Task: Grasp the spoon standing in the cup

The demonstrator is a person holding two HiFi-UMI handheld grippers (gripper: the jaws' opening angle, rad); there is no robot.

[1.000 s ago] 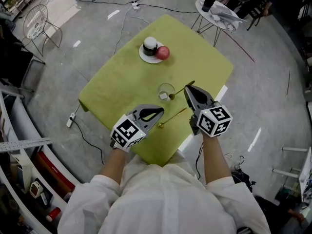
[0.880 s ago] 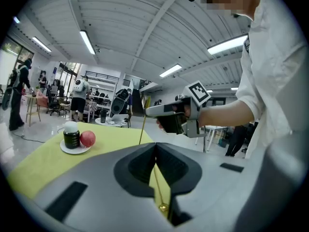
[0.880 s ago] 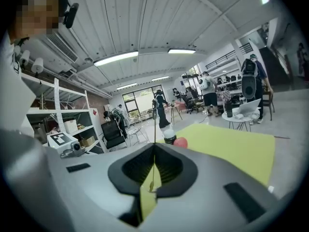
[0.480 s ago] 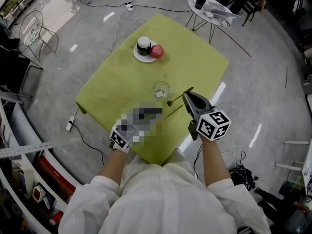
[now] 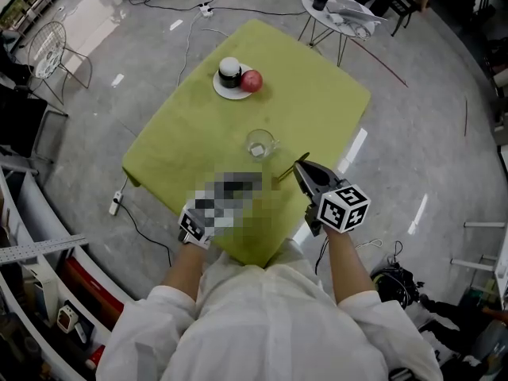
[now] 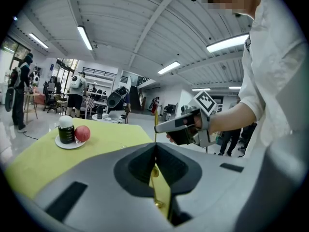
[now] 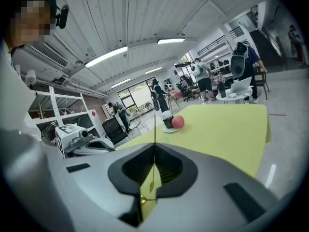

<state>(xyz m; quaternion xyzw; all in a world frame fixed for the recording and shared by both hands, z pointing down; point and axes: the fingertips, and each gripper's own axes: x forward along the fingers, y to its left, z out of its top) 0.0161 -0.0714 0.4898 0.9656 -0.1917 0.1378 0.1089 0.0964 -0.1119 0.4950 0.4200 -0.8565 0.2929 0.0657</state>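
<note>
A clear glass cup (image 5: 259, 144) stands near the middle of the green table (image 5: 317, 86); I see no spoon standing in it. My right gripper (image 5: 298, 165) is just right of and nearer than the cup, shut on a thin golden spoon (image 5: 290, 168) that crosses its tips. In the right gripper view that spoon (image 7: 154, 129) rises between the closed jaws. My left gripper (image 6: 155, 146) is shut on a second golden spoon (image 6: 155, 124), upright between its jaws. A mosaic patch hides the left gripper in the head view.
A white plate (image 5: 222, 90) at the far side carries a dark jar with a white lid (image 5: 229, 71) and a red apple (image 5: 252, 81). The table's near edge lies just under both grippers. A small round side table (image 5: 337, 10) stands beyond the far corner.
My right gripper has drawn back a little from the cup toward me, the spoon going with it. The left gripper has hardly moved. Both stayed shut.
</note>
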